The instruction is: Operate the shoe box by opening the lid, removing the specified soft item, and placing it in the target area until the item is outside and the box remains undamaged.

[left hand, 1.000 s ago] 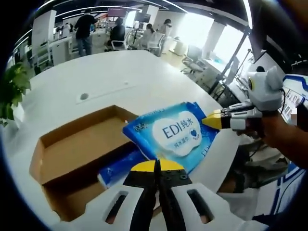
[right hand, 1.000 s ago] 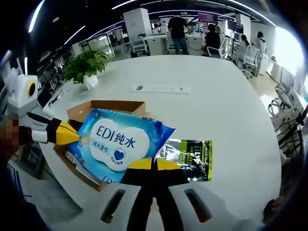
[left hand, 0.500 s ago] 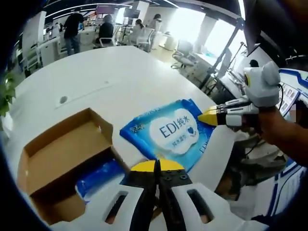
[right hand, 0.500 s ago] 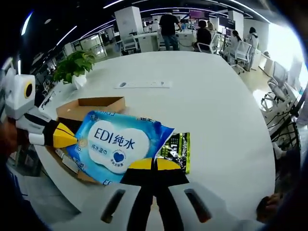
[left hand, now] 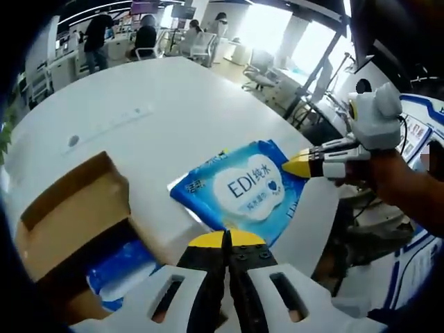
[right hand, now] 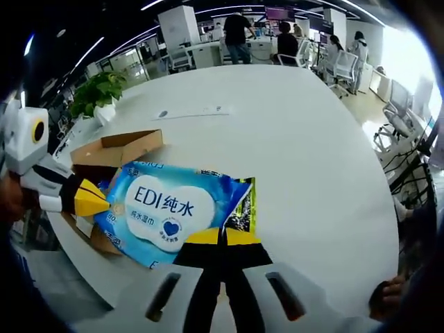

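White table [right hand: 312, 159] in open office

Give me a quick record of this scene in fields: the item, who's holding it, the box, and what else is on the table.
item: blue wet wipes pack, outside the box
left gripper: shut on one edge of the pack
right gripper: shut on the opposite edge
box: brown cardboard, open, another blue pack inside
surface: white round table
other things: dark green packet partly behind the wipes, potted plant at the table edge
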Tool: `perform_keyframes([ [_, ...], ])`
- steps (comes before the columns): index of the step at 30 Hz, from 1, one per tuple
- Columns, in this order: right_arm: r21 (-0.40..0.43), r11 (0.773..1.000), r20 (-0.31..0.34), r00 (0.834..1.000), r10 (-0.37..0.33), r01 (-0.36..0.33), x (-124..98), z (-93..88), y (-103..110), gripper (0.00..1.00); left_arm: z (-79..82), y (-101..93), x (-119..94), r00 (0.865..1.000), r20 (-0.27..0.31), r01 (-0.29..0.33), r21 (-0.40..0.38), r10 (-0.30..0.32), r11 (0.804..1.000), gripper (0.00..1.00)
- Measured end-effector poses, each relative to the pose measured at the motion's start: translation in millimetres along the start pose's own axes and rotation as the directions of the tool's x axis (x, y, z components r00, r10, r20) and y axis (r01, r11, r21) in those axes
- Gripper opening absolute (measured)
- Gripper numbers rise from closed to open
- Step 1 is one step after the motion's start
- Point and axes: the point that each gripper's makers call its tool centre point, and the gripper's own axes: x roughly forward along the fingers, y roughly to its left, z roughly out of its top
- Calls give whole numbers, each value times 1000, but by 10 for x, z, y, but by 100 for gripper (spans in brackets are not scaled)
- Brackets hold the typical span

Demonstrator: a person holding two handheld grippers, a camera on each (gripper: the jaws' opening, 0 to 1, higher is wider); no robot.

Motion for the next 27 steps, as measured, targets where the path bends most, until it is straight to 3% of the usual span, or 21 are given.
perform_keyframes([
  [27,-32,999,-31,999,16,-17,525,104,-248,0,38,282,538,998,-47,-42,-24,41,999,0],
])
